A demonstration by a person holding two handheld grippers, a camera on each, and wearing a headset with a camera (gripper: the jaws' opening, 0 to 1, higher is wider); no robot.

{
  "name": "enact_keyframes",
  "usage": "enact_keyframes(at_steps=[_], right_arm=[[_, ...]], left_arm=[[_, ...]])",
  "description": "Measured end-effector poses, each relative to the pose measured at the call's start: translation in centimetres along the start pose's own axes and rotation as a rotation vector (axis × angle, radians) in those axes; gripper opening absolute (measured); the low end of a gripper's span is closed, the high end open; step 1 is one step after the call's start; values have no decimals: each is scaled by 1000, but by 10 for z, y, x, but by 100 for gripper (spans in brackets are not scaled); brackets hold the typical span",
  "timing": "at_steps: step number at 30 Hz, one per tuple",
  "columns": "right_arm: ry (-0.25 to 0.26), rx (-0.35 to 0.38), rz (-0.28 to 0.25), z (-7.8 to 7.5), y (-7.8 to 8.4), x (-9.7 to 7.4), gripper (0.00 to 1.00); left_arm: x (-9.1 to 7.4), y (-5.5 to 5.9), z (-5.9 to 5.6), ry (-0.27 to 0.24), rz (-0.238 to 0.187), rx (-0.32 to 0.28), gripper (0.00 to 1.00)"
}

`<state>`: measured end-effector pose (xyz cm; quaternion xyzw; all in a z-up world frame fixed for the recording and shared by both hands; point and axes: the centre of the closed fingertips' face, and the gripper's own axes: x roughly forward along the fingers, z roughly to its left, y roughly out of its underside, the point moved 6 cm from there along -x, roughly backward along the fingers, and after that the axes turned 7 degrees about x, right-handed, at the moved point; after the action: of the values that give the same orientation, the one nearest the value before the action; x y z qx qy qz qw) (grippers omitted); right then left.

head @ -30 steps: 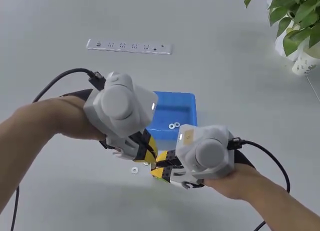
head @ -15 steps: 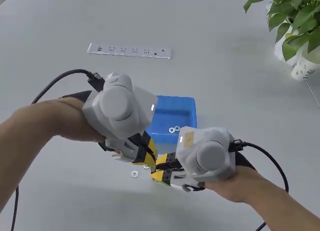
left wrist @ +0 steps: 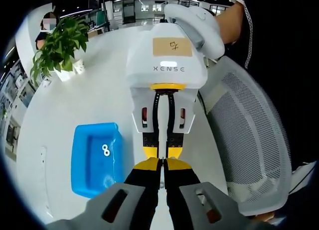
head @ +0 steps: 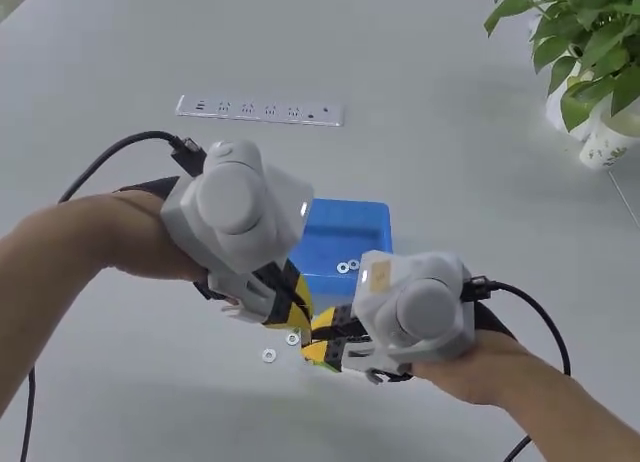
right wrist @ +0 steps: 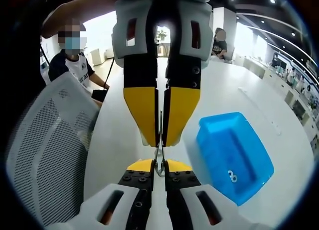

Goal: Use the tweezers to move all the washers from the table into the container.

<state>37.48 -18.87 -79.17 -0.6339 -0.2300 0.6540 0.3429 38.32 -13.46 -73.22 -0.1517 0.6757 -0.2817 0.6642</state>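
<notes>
The left hand-held gripper [left wrist: 162, 165] and right hand-held gripper [right wrist: 158, 168], tip to tip, both clench thin metal tweezers [right wrist: 158, 159], with small silver ring washers [head: 269, 355] just beside their tips, nearer the left.

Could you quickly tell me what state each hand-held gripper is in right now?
Left hand-held gripper: closed on the tweezers.
Right hand-held gripper: closed on the tweezers too.

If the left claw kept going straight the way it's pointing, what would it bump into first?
The right claw, facing it tip to tip. Both look shut on the tweezers running between them, so contact would likely be almost immediate.
</notes>
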Motion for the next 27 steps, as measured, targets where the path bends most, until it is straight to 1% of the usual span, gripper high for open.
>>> enact_keyframes(at_steps=[15,19,27], right_arm=[[25,-22,-20,-13,-19,-14,9],[30,-30,-22,-18,-23,-16,9],[39,-36,-28,-32,-31,-19,9]], left_arm=[[-20,-12,14,-16,6,18,6],[-24,-14,19,-22,10,28,6],[-31,-15,31,-32,16,39,6]])
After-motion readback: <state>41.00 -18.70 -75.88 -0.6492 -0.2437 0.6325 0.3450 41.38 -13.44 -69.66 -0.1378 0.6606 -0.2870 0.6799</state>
